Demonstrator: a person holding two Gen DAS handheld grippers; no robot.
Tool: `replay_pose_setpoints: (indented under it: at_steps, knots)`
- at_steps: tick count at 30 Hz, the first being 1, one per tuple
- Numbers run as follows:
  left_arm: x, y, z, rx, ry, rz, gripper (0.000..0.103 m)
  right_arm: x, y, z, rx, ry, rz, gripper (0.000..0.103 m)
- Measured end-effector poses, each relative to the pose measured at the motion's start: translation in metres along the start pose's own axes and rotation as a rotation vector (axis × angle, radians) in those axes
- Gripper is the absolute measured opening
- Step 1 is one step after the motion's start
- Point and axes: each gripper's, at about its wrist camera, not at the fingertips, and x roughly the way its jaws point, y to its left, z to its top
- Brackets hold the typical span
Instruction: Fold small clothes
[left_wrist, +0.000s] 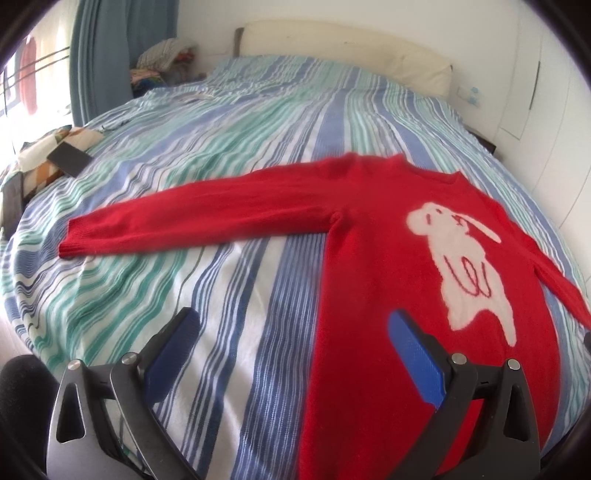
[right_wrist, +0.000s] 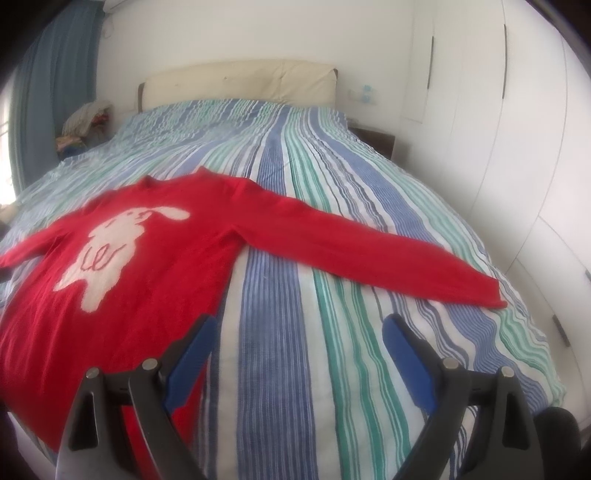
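Both my hand-held grippers, left (left_wrist: 291, 325) and right (right_wrist: 299, 332), agape over red sweater (left_wrist: 384, 258) flat on striped bed (left_wrist: 221, 277).

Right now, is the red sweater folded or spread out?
Spread out. The red sweater lies flat on the striped bedspread, front up, both sleeves stretched sideways; no fold shows.

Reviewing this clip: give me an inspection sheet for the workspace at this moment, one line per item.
Surface: striped bedspread, lightly rumpled.
Job's things: red sweater lying flat, face up, both sleeves spread, unfolded.
Clutter: dark flat device on a patterned cushion at the bed's left edge; pile of fabrics by the headboard.
Grippers: left gripper open, empty; right gripper open, empty.
Cables: nothing seen.
Surroundings: cream headboard, blue curtain, white wardrobe doors.
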Motion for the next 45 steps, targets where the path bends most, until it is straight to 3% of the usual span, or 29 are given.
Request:
replay_pose_setpoints:
  at_steps: [4, 7, 10, 12, 14, 17, 19, 26, 28, 32, 33, 35, 36, 39, 45]
  knots:
    - [-0.006, 0.005, 0.002, -0.009, -0.024, 0.003, 0.102, -0.004, -0.03, 0.02, 0.107, 0.012, 0.07, 0.09]
    - [-0.004, 0.007, 0.005, -0.029, -0.021, -0.006, 0.102, -0.012, -0.095, 0.052, 0.265, -0.031, 0.119, 0.09]
    - [0.001, 0.004, 0.004, -0.03, -0.006, -0.007, 0.102, -0.018, -0.174, 0.076, 0.435, -0.062, 0.095, 0.09]
    - [0.0, 0.001, 0.003, -0.015, -0.01, -0.001, 0.102, -0.014, -0.221, 0.077, 0.567, -0.042, 0.092, 0.09]
    - [0.0, -0.003, 0.001, 0.008, -0.014, 0.009, 0.102, -0.002, -0.253, 0.067, 0.714, 0.015, 0.142, 0.09]
    - [0.002, -0.007, -0.001, 0.035, -0.006, 0.024, 0.102, 0.024, -0.268, 0.037, 0.934, 0.128, 0.292, 0.089]
    - [0.006, -0.008, -0.002, 0.04, 0.002, 0.033, 0.102, 0.038, -0.265, 0.013, 1.058, 0.183, 0.347, 0.087]
    - [0.014, 0.001, -0.004, 0.001, 0.027, 0.051, 0.102, 0.084, -0.269, -0.028, 1.236, 0.227, 0.312, 0.078]
    - [0.015, 0.004, -0.004, -0.013, 0.032, 0.059, 0.102, 0.098, -0.274, -0.032, 1.249, 0.225, 0.287, 0.073]
    - [0.017, 0.007, -0.005, -0.027, 0.041, 0.064, 0.102, 0.11, -0.286, -0.034, 1.28, 0.182, 0.275, 0.072]
    - [0.017, 0.007, -0.004, -0.028, 0.043, 0.063, 0.102, 0.112, -0.287, -0.034, 1.276, 0.18, 0.271, 0.064]
    - [0.017, 0.006, -0.003, -0.021, 0.04, 0.063, 0.102, 0.116, -0.286, -0.028, 1.215, 0.219, 0.248, 0.021]
    - [0.016, 0.006, -0.003, -0.016, 0.034, 0.067, 0.102, 0.117, -0.284, -0.025, 1.18, 0.245, 0.231, 0.01]
    - [0.01, 0.007, -0.002, -0.008, 0.011, 0.076, 0.102, 0.097, -0.279, -0.001, 1.092, 0.194, 0.199, 0.009]
    - [0.009, 0.007, 0.005, -0.02, 0.001, 0.052, 0.102, 0.042, -0.218, 0.114, 0.656, 0.076, 0.201, 0.009]
